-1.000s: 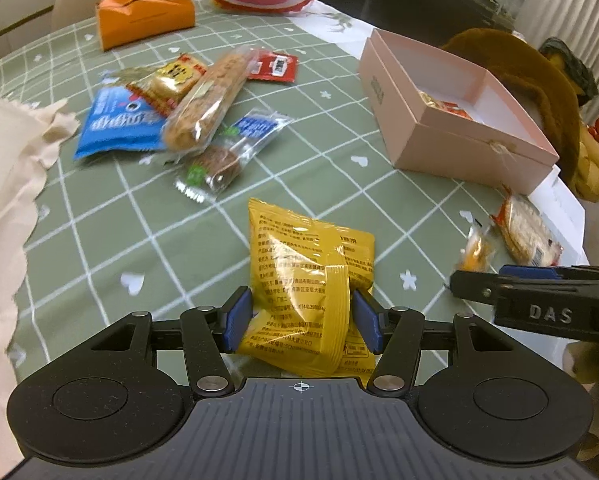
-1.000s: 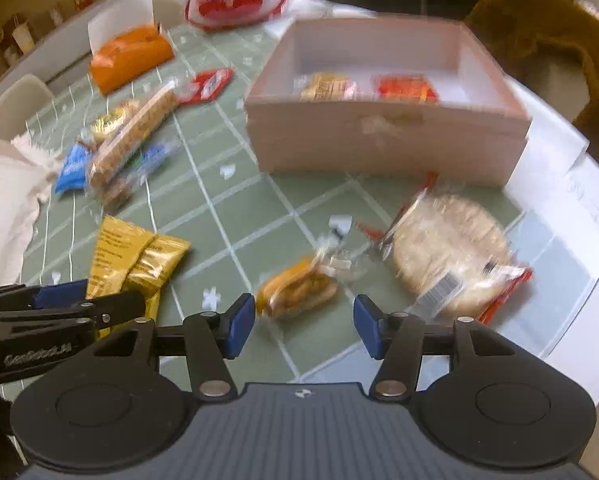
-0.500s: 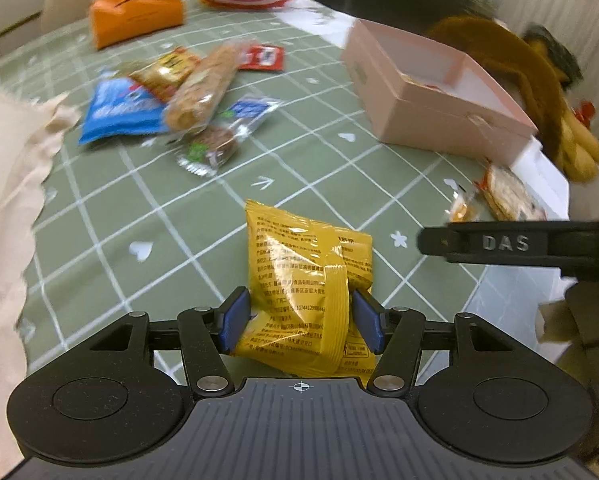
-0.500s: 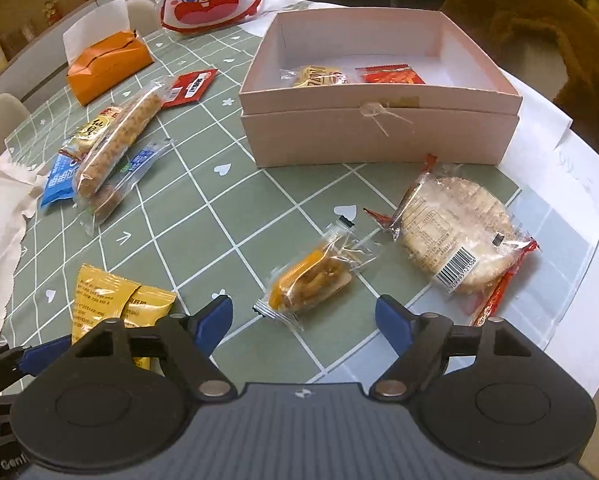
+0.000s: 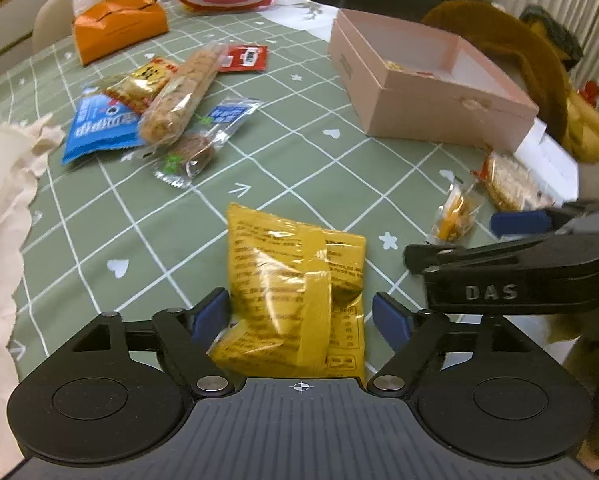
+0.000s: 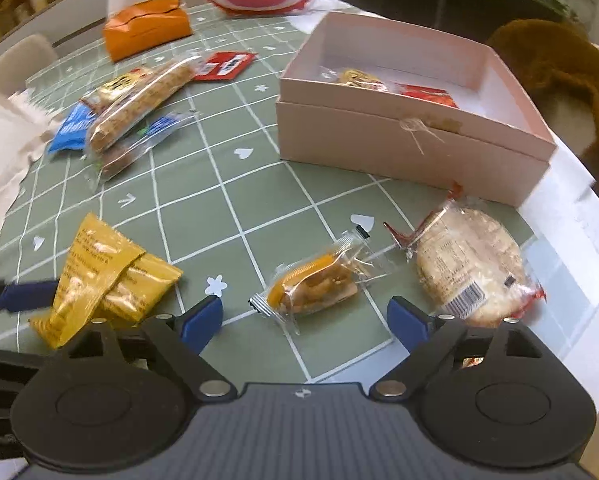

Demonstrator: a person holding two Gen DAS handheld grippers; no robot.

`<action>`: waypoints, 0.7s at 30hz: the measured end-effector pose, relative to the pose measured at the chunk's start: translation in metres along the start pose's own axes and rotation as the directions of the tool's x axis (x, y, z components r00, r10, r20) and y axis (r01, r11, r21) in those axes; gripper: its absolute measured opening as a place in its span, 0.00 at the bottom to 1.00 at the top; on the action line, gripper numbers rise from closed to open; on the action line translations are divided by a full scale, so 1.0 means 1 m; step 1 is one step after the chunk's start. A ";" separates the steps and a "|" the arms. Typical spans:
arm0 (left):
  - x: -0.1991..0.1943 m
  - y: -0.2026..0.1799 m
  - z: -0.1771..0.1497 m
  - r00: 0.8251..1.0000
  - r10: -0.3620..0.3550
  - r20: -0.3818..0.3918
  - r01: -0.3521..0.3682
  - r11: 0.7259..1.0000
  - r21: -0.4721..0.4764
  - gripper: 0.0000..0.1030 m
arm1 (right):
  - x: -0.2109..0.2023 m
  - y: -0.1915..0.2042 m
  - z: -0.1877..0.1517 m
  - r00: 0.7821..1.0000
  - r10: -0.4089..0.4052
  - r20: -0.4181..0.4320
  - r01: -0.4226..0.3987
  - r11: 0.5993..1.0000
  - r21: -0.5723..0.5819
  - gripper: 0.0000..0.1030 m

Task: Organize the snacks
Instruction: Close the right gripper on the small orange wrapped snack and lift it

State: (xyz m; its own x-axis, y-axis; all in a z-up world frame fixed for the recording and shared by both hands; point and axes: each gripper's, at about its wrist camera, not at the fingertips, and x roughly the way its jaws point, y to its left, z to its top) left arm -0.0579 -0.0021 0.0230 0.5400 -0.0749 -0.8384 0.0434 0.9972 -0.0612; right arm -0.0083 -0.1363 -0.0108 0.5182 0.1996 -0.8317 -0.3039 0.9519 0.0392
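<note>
While two packets already lie in the pink box point(image 6: 415, 136) at upper right, most snacks remain outside. Left gripper point(image 5: 301, 318), jaws just widened, straddles the yellow packet point(image 5: 295, 292) unclamped; right gripper point(image 6: 305, 318), likewise just opened, brackets the clear-wrapped snack point(image 6: 319, 280) at lower centre.

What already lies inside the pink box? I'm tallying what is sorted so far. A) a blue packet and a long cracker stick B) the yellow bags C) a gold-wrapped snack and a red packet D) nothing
C: in the right wrist view, a gold-wrapped snack and a red packet lie inside the pink box.
</note>
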 end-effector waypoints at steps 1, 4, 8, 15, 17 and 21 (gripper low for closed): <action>0.001 -0.004 0.000 1.000 0.020 -0.002 -0.020 1.000 0.010 0.82 | 0.000 -0.003 0.000 1.000 0.008 -0.002 -0.008 1.000 -0.011 0.88; 0.003 -0.011 0.000 0.998 0.063 -0.002 -0.063 0.998 0.008 0.82 | 0.001 -0.010 0.004 0.999 0.038 -0.016 -0.038 0.998 -0.047 0.92; 0.001 -0.009 -0.002 0.997 0.075 0.018 -0.075 0.997 -0.008 0.77 | 0.007 -0.014 0.007 0.997 0.064 -0.031 -0.066 0.995 -0.069 1.00; -0.003 0.014 0.001 0.998 -0.052 0.038 0.053 0.997 -0.048 0.75 | 0.004 -0.016 0.003 0.999 0.029 -0.017 -0.028 0.998 0.047 1.00; -0.003 0.015 -0.002 0.995 -0.077 0.060 0.079 0.997 -0.016 0.75 | 0.001 -0.019 -0.001 0.999 0.035 0.016 -0.036 0.996 0.079 1.00; -0.004 0.017 0.001 0.993 -0.113 0.035 0.114 0.993 -0.009 0.75 | -0.003 -0.023 -0.006 0.998 0.002 0.056 -0.011 0.987 0.163 0.94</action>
State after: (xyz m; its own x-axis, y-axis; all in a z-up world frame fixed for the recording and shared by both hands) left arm -0.0586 0.0156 0.0256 0.5605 -0.1875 -0.8067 0.0971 0.9822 -0.1609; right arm -0.0080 -0.1599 -0.0122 0.5617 0.2140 -0.7992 -0.1751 0.9748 0.1380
